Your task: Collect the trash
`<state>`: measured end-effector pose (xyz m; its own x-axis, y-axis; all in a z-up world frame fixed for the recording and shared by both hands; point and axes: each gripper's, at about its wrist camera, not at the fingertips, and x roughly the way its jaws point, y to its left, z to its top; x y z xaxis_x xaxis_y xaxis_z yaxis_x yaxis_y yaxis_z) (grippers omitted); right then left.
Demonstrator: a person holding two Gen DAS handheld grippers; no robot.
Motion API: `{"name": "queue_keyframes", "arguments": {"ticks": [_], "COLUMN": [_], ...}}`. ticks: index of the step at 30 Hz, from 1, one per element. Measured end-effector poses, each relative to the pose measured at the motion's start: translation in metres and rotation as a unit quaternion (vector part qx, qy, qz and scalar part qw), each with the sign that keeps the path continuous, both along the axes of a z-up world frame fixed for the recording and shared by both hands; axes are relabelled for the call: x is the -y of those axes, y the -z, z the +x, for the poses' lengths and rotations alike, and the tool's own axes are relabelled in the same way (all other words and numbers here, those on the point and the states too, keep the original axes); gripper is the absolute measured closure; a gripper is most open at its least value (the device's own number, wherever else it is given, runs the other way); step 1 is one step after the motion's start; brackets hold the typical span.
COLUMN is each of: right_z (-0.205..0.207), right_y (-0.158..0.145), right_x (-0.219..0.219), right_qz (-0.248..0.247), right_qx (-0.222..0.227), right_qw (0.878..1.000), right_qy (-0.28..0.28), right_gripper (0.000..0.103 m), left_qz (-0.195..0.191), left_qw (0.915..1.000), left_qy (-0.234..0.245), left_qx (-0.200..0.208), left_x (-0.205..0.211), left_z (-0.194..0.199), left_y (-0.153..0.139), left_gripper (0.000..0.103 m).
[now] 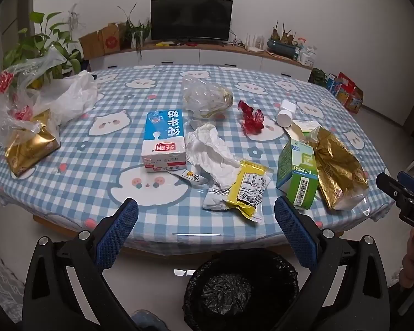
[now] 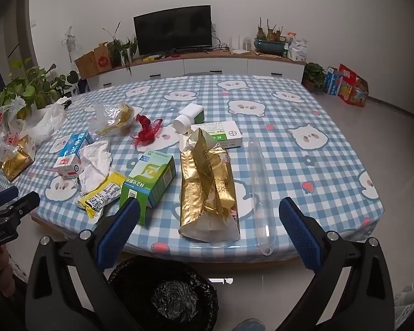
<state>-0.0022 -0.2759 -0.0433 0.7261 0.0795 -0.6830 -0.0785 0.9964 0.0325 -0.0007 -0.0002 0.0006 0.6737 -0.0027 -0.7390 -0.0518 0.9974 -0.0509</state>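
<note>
Trash lies on a blue checked table (image 1: 77, 165). In the left wrist view: a milk carton (image 1: 164, 140), crumpled white tissue (image 1: 212, 151), a yellow wrapper (image 1: 248, 190), a green box (image 1: 298, 176), a gold bag (image 1: 336, 165), red cellophane (image 1: 251, 118). My left gripper (image 1: 207, 220) is open and empty, held before the table's front edge above a black-lined bin (image 1: 234, 289). In the right wrist view my right gripper (image 2: 209, 220) is open and empty, in front of the gold bag (image 2: 207, 190), the green box (image 2: 149, 182) and a clear plastic tube (image 2: 259, 193). The bin (image 2: 162, 295) sits below.
Plastic bags (image 1: 41, 93) and a second gold bag (image 1: 27, 146) lie at the table's left. A white bottle (image 2: 187, 118) and a medicine box (image 2: 226, 135) lie mid-table. A TV cabinet (image 1: 196, 55) and plants stand behind. The right gripper shows at the left view's right edge (image 1: 400, 193).
</note>
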Motion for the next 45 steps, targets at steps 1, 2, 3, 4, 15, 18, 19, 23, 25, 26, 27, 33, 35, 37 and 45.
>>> {"name": "queue_keyframes", "arguments": {"ticks": [1, 2, 3, 4, 15, 18, 19, 23, 25, 26, 27, 33, 35, 37, 45], "right_z": [-0.0001, -0.0001, 0.0000, 0.0001, -0.0011, -0.0001, 0.0003, 0.0007, 0.0009, 0.0013, 0.0013, 0.0015, 0.0023, 0.0019, 0.0002], "right_y": [0.0002, 0.0006, 0.0009, 0.0010, 0.0048, 0.0030, 0.0029, 0.0031, 0.0037, 0.0038, 0.0041, 0.0056, 0.0057, 0.0062, 0.0057], "right_x": [-0.0001, -0.0002, -0.0002, -0.0002, -0.0051, -0.0050, -0.0048, -0.0048, -0.0047, -0.0048, -0.0055, -0.0080, -0.0074, -0.0073, -0.0091], "right_qz": [0.000, 0.001, 0.001, 0.001, -0.004, -0.006, -0.005, -0.006, -0.004, -0.003, -0.005, -0.008, -0.008, -0.008, -0.006], "right_qx": [0.000, -0.002, -0.002, -0.003, -0.001, -0.003, -0.003, -0.003, -0.004, -0.005, -0.005, -0.007, -0.008, -0.007, -0.008], "right_qw": [1.000, 1.000, 1.000, 1.000, 1.000, 1.000, 1.000, 1.000, 1.000, 1.000, 1.000, 1.000, 1.000, 1.000, 1.000], "right_qy": [0.000, -0.001, -0.001, 0.000, -0.002, -0.003, -0.003, -0.004, 0.000, 0.000, -0.001, -0.005, -0.005, -0.004, -0.011], "right_gripper": [0.007, 0.007, 0.007, 0.007, 0.007, 0.007, 0.007, 0.007, 0.007, 0.007, 0.007, 0.007, 0.007, 0.007, 0.007], "left_qz": [-0.001, -0.001, 0.001, -0.009, -0.009, -0.009, -0.009, -0.009, -0.009, -0.010, -0.010, -0.006, -0.006, -0.005, -0.010], "left_qw": [1.0000, 1.0000, 1.0000, 1.0000, 0.9999, 0.9999, 0.9999, 0.9999, 0.9999, 0.9999, 0.9999, 0.9999, 0.9998, 0.9998, 0.9998], "left_qy": [0.000, 0.000, 0.000, 0.000, 0.004, 0.004, 0.005, 0.008, 0.008, 0.008, 0.008, 0.013, 0.015, 0.016, 0.019], "left_qx": [0.001, 0.001, 0.000, -0.002, -0.004, -0.003, -0.003, -0.003, -0.005, -0.007, -0.007, -0.007, -0.008, -0.011, -0.007], "left_x": [0.0005, 0.0011, 0.0039, 0.0015, 0.0012, 0.0012, 0.0011, 0.0009, 0.0003, 0.0003, 0.0002, 0.0008, 0.0016, 0.0022, 0.0019], "left_z": [-0.0003, -0.0004, 0.0005, 0.0017, 0.0023, 0.0023, 0.0019, 0.0013, 0.0021, 0.0023, 0.0024, 0.0021, 0.0019, 0.0028, 0.0009], "left_y": [-0.0002, -0.0001, 0.0017, 0.0001, 0.0040, 0.0042, 0.0042, 0.0041, 0.0051, 0.0052, 0.0047, 0.0037, 0.0038, 0.0040, -0.0006], "left_gripper": [0.006, 0.006, 0.006, 0.006, 0.006, 0.006, 0.006, 0.006, 0.006, 0.006, 0.006, 0.006, 0.006, 0.006, 0.006]}}
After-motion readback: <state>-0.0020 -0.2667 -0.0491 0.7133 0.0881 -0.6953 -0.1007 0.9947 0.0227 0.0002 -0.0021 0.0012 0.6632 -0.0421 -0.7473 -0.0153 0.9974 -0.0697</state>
